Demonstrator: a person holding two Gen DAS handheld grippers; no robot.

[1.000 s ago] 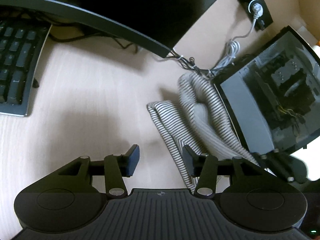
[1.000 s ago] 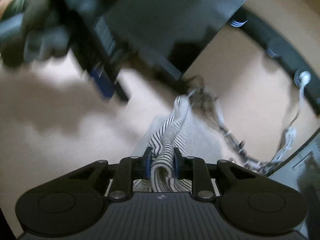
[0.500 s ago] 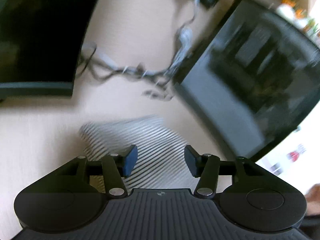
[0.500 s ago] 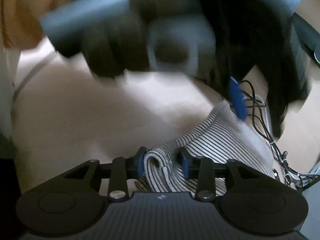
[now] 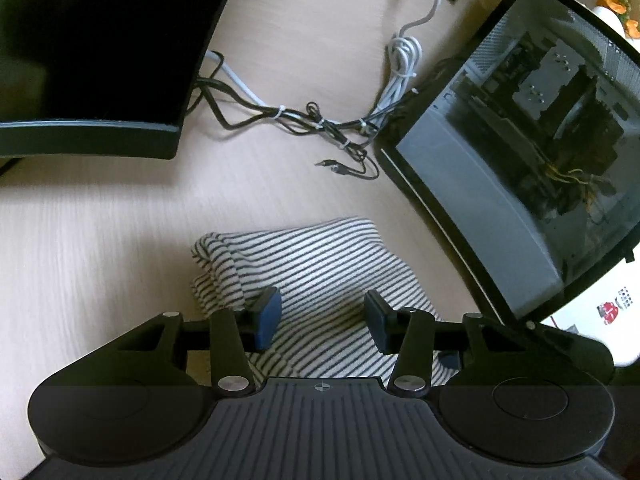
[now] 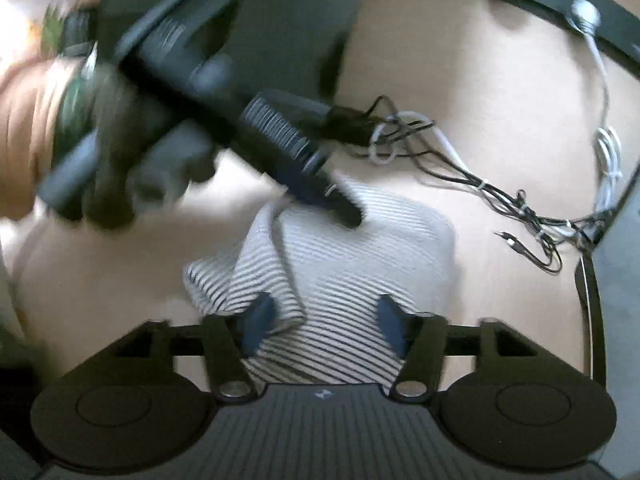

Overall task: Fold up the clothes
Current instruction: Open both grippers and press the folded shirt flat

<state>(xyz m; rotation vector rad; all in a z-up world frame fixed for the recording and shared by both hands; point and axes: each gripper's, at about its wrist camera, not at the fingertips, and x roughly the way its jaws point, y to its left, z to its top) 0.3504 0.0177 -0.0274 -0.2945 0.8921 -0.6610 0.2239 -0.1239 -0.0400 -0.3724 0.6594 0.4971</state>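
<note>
striped garment point(image 5: 320, 272): folded bundle on pale wooden desk point(image 5: 100, 232), between monitor point(image 5: 92, 56) and glass-sided computer case point(image 5: 520, 168). cable tangle point(image 5: 320, 124) beyond. left gripper point(image 5: 322, 316): jaws apart above cloth, nothing clamped. right gripper point(image 6: 324, 322): jaws opening, cloth between, pads clear of it.

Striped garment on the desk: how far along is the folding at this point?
Done: the striped garment lies on the desk as a compact bundle of several layers. In hand: nothing is gripped. The right gripper is opening with cloth between its pads but not pinched; the left gripper hangs open over the bundle. Left: the near-left corner looks rumpled, so perhaps a tidy-up.
</note>
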